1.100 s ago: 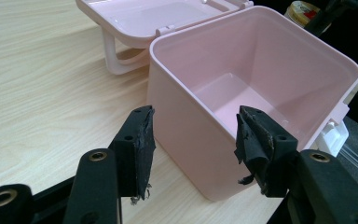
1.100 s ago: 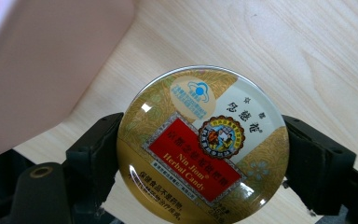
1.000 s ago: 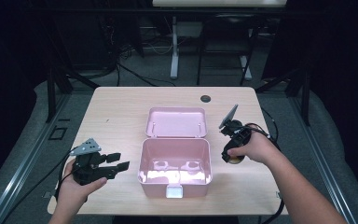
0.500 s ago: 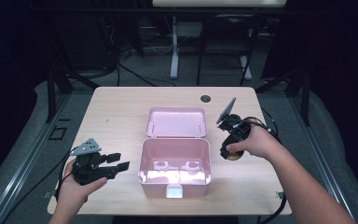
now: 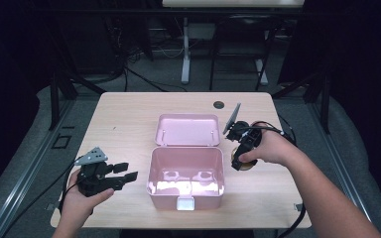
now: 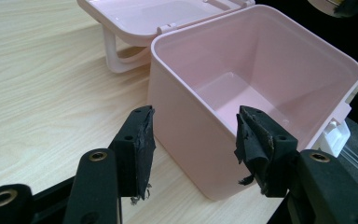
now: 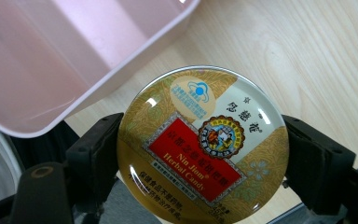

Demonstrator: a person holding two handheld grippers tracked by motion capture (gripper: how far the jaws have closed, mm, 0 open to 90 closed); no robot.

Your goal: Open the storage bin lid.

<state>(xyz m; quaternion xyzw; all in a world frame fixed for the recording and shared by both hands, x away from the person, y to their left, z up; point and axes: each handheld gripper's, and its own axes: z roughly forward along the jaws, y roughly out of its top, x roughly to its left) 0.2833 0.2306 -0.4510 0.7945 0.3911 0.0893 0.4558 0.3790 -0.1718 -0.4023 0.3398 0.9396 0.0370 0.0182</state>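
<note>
A pink plastic box stands open near the table's front, its lid folded back flat behind it. Its inside holds nothing. My right gripper, just right of the box and lifted off the table, is shut on a round gold candy tin with a red label; the jaws press on its two sides. The tin hangs beside the box's right rim. My left gripper rests open left of the box, its pads apart and aimed at the box's near corner.
The wooden table has bare room at the left and back. A small dark round grommet sits near the far edge. Cables trail from both grippers off the table's sides. Dark floor and desk legs lie beyond.
My right gripper has risen with the tin and edged toward the box's right rim. The left gripper has stayed where it was.
</note>
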